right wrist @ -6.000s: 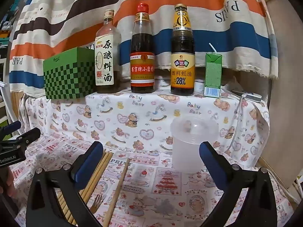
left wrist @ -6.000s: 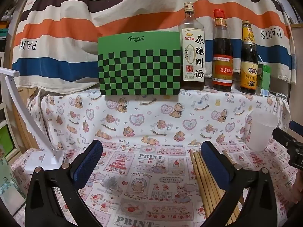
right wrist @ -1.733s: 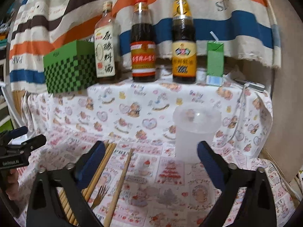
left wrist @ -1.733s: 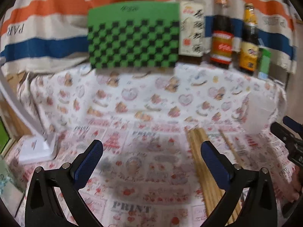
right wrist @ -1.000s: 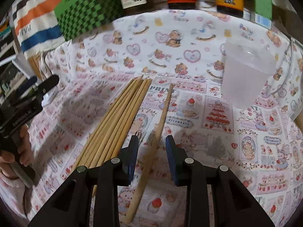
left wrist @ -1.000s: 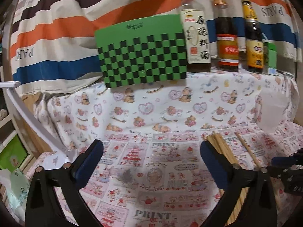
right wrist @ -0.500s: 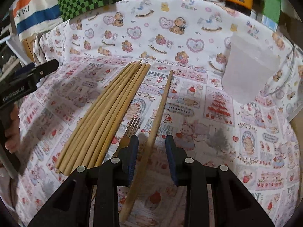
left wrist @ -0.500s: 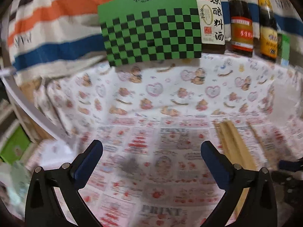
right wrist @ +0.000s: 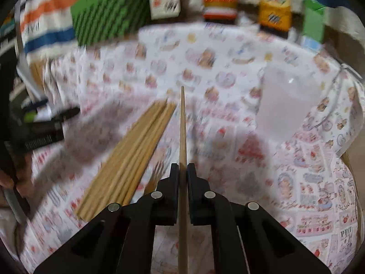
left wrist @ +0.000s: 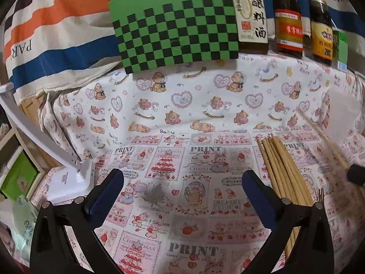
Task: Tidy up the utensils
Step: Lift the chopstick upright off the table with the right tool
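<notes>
Clamping one chopstick point(right wrist: 182, 125) lengthwise, right hand-held gripper point(right wrist: 182, 173), tip pointing forward, left hand-held gripper point(left wrist: 182, 182) agape.

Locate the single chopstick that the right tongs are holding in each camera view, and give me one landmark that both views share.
Left wrist view: the single chopstick is at the far right, blurred, slanting up and left from the right tongs toward the translucent cup.
Right wrist view: it runs up the centre, clamped between the right tongs, tip pointing away.
Shared landmark: the bundle of chopsticks lying on the printed cloth.
</notes>
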`<state>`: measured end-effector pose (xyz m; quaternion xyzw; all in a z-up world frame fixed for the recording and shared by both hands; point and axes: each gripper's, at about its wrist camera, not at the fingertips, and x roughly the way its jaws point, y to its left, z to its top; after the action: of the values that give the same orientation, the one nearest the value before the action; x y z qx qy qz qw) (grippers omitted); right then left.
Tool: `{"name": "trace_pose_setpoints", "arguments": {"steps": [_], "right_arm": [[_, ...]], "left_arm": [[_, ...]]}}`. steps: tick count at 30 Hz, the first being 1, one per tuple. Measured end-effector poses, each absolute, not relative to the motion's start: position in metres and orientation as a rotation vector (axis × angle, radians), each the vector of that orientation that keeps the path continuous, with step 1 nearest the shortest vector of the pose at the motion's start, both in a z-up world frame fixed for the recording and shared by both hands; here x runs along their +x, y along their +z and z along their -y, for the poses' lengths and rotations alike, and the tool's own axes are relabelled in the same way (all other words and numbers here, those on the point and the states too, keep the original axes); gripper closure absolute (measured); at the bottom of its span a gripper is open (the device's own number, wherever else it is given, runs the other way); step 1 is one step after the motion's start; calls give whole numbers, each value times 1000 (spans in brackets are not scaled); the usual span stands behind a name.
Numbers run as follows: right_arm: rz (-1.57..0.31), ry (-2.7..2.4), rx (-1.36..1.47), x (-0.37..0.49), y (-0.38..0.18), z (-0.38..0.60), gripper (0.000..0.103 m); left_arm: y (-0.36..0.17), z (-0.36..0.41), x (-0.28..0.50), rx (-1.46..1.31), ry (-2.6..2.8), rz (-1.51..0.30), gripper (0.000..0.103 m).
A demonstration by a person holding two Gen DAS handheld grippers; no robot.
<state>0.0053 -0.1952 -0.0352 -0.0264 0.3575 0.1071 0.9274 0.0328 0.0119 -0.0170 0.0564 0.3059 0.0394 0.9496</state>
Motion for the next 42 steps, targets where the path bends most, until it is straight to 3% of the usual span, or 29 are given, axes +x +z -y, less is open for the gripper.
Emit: {"name": "trace_pose_setpoints", "arguments": {"steps": [4, 13, 24, 25, 27, 28, 29, 33, 35, 39, 40, 42], "right_arm": [[-643, 238, -25, -2, -16, 205, 95], [-629, 205, -33, -2, -19, 207, 95], [-839, 145, -28, 27, -62, 205, 95], [-855, 143, -35, 29, -65, 205, 92], [-873, 129, -40, 29, -67, 205, 71], [-881, 126, -38, 29, -67, 206, 53], [-888, 125, -39, 28, -67, 205, 51], [-899, 132, -73, 19, -66, 194, 51], [-892, 84, -102, 16, -67, 192, 71], [-895, 54, -95, 18, -69, 196, 80], [-900, 69, -83, 18, -69, 197, 90], [-898, 71, -83, 19, -68, 197, 95]], "left_arm": [[-15, -18, 34, 83, 87, -624, 0], [-11, -21, 36, 52, 55, -638, 0], [-2, -19, 27, 64, 47, -595, 1], [-2, -18, 26, 66, 47, -591, 0], [-1, -17, 25, 75, 47, -586, 0], [-1, -17, 25, 78, 46, -585, 1], [-1, -16, 25, 80, 46, -583, 0], [-1, -15, 25, 100, 56, -579, 0], [-2, -15, 26, 99, 54, -582, 0], [-3, -13, 26, 103, 46, -586, 1], [-3, -13, 26, 107, 44, -584, 1], [-3, -11, 25, 109, 34, -581, 0]]}}
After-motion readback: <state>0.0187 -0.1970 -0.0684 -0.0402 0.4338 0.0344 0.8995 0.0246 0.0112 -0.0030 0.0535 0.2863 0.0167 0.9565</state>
